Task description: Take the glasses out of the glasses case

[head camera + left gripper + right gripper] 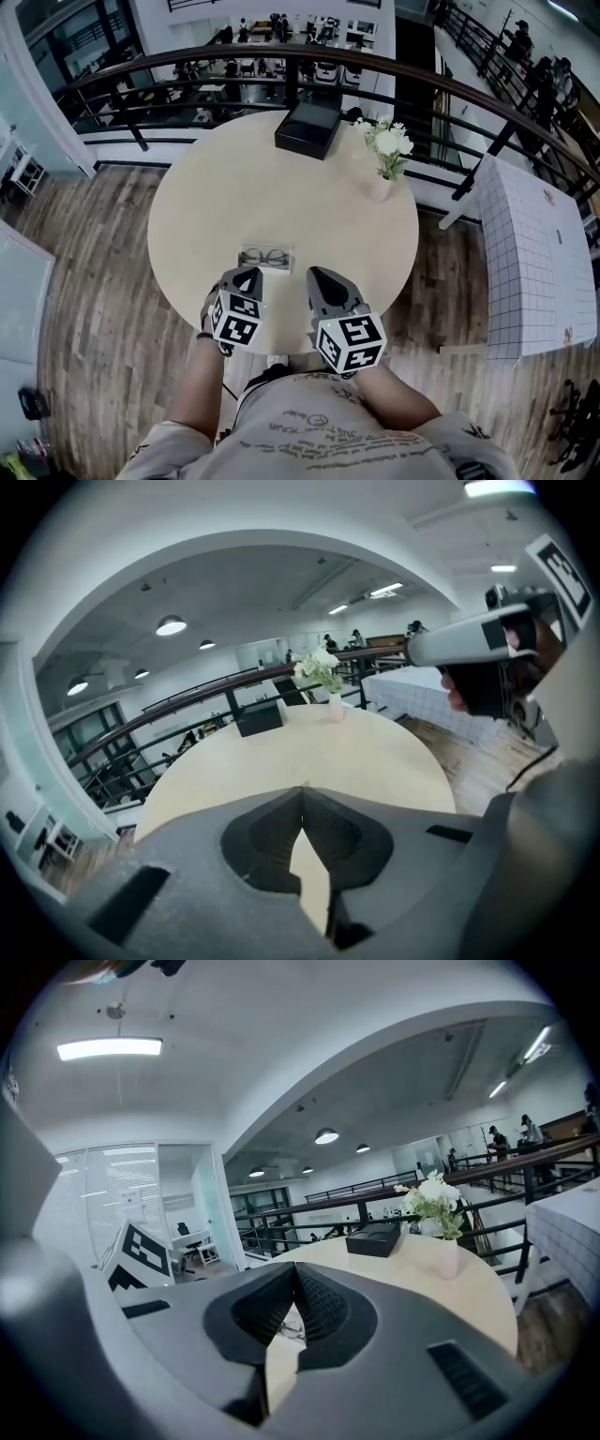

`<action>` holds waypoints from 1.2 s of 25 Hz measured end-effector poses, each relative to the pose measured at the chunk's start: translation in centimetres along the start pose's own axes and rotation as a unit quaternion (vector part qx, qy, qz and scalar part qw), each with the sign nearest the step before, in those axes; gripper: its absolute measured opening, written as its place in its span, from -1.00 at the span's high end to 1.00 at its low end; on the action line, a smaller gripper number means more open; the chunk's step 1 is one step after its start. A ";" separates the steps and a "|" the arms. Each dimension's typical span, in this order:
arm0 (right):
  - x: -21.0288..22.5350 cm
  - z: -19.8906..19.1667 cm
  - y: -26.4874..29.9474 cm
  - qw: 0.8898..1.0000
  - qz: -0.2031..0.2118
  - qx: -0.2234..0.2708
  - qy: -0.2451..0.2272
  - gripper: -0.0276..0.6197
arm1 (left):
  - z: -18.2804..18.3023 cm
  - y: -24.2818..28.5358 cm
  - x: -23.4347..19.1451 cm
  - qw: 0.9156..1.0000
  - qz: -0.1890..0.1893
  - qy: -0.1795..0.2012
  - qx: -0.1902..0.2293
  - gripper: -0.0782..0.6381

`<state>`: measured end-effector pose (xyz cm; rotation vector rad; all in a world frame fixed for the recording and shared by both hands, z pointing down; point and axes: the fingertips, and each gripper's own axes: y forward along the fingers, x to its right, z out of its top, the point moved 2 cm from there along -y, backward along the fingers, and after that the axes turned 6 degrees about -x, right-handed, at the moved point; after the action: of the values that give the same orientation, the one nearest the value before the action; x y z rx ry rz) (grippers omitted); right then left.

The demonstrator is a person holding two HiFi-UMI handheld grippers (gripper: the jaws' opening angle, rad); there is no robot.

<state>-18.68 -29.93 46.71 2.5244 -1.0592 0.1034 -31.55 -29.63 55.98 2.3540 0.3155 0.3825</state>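
Since the glasses case [265, 257] is lying flat near the front edge of the round table [187, 216], with the glasses [263, 256] seen inside it, nothing's been taken out yet. Whether a lid is on or off can't be made out from above.

Step in hand looks like the approach, so probably: the jaws should be opened before anything is lowered. One gripper could be used to pin the case down so it isn't dragged along, while the frame is pinched at the bridge or a temple by the other, not on the lenses. A slow, straight lift is likely needed so nothing gets snagged.

Left gripper [248, 274] is held just short of the case's near edge, not touching it. Right gripper [314, 274] is a bit to the case's right, also apart from it. Both pairs of jaws are closed tip to tip with nothing between them.

Black box [307, 127] and flower vase [382, 178] are parked well away at the far side.
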 end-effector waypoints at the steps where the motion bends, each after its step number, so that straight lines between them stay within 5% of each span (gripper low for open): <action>1: 0.3 -0.2 0.0 1.000 -0.008 -0.003 0.001 0.86 | -0.2 0.8 0.1 1.000 -0.005 0.028 -0.007 0.75; 6: 1.6 -1.1 -0.1 0.999 -0.046 -0.017 0.011 0.87 | -1.5 5.0 -0.4 0.983 -0.036 0.174 -0.039 0.75; 10: 2.9 -1.6 -0.6 0.996 -0.081 -0.024 0.026 0.87 | -2.8 8.4 -1.8 0.956 -0.049 0.277 -0.078 0.75; 14: 4.2 -2.3 -1.1 0.992 -0.112 -0.025 0.051 0.86 | -4.0 11.3 -2.4 0.931 -0.073 0.342 -0.106 0.75; 19: 5.2 -2.6 -1.9 0.987 -0.146 -0.021 0.063 0.86 | -5.4 13.9 -2.4 0.905 -0.107 0.389 -0.132 0.74; 30: 6.8 -2.9 -3.4 0.976 -0.198 -0.008 0.086 0.86 | -7.4 16.9 -2.5 0.877 -0.144 0.425 -0.170 0.74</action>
<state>-11.25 -31.18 49.71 2.6015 -0.4769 0.1936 -34.55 -37.86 72.43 1.6360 0.9108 1.2095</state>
